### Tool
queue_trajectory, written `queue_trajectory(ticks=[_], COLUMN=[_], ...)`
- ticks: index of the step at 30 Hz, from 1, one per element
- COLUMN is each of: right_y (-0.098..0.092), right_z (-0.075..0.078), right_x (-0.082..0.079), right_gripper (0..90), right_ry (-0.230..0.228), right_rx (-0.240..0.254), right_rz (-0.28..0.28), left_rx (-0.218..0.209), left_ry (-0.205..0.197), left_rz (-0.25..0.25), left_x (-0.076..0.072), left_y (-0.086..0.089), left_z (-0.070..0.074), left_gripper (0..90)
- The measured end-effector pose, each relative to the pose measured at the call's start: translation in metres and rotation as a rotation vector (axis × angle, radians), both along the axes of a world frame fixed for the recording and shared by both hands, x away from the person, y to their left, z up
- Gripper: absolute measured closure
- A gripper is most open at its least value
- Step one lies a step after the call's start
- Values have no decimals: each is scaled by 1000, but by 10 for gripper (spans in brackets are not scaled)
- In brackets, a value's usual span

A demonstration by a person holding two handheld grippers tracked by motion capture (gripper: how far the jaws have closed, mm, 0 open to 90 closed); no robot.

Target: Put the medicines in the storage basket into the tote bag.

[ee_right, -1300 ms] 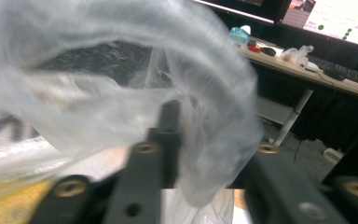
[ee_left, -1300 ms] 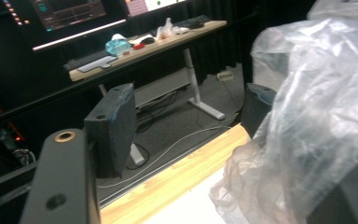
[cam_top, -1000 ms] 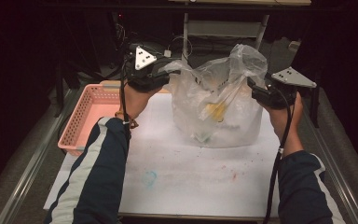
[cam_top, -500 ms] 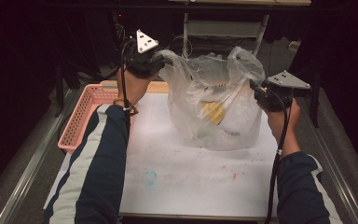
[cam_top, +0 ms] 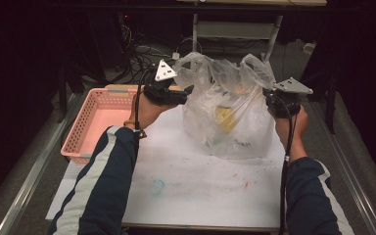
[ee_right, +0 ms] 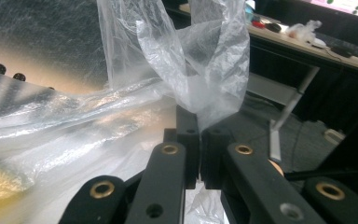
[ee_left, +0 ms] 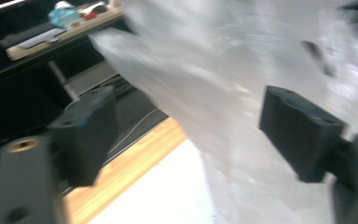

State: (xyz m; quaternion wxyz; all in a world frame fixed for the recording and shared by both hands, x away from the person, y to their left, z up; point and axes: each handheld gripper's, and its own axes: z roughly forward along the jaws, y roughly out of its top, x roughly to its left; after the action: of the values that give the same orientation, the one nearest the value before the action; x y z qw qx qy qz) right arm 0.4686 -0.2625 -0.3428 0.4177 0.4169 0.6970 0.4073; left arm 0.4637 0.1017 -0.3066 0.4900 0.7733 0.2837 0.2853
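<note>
A clear plastic bag (cam_top: 245, 132) stands on the white mat (cam_top: 191, 191) with something yellow (cam_top: 223, 117) inside. My left gripper (cam_top: 190, 90) is level at the bag's left side. Its jaws have just been opening and now stand wide apart in the left gripper view (ee_left: 186, 116). The blurred bag film (ee_left: 223, 70) lies between and behind them, and neither pad presses on it. My right gripper (cam_top: 267, 95) is at the bag's upper right, shut on the bag's right handle (ee_right: 205, 70), which is pinched between its pads (ee_right: 189, 126).
A pink plastic basket (cam_top: 85, 132) sits at the mat's left edge. Metal rails run along both sides of the table. Cables and a metal frame lie behind the bag. A wooden strip (ee_left: 135, 158) borders the mat's far side.
My left gripper rose with the bag's left handle, then came down and its jaws spread apart, letting the handle go. My right gripper sank a little and its jaws closed on the right handle.
</note>
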Motion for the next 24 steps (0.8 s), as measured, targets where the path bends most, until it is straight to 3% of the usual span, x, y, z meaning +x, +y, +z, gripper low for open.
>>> queue_trajectory(ticks=[2,4,7,9,13,17,21,24], right_y=[0,-1,0,1,1,-6,-14,-17], right_z=[-1,-1,1,0,-2,1,6,7], right_x=[0,-2,-10,-17,-27,-33,-42,-51], right_gripper=[871,815,695,623,448,369,319,309], right_ry=[2,4,-20,-34,-65,-58,-81,-107], right_rx=[14,28,46,42,44,65,91,79], right_rz=[0,10,34,47,27,52,63,77], left_rx=[-23,-13,2,3,27,36,43,35], left_ry=[-20,-42,-74,-73,-89,-95,-100,-101], left_rz=[-7,-8,-11,-13,6,14,23,19], left_x=[-7,-16,-28,-34,-43,-51,-57,-62], left_y=[4,6,11,15,21,29,37,44], left_z=[-1,-4,-13,-20,-33,-42,-50,-55], left_gripper=[177,175,175,175,176,178,177,176])
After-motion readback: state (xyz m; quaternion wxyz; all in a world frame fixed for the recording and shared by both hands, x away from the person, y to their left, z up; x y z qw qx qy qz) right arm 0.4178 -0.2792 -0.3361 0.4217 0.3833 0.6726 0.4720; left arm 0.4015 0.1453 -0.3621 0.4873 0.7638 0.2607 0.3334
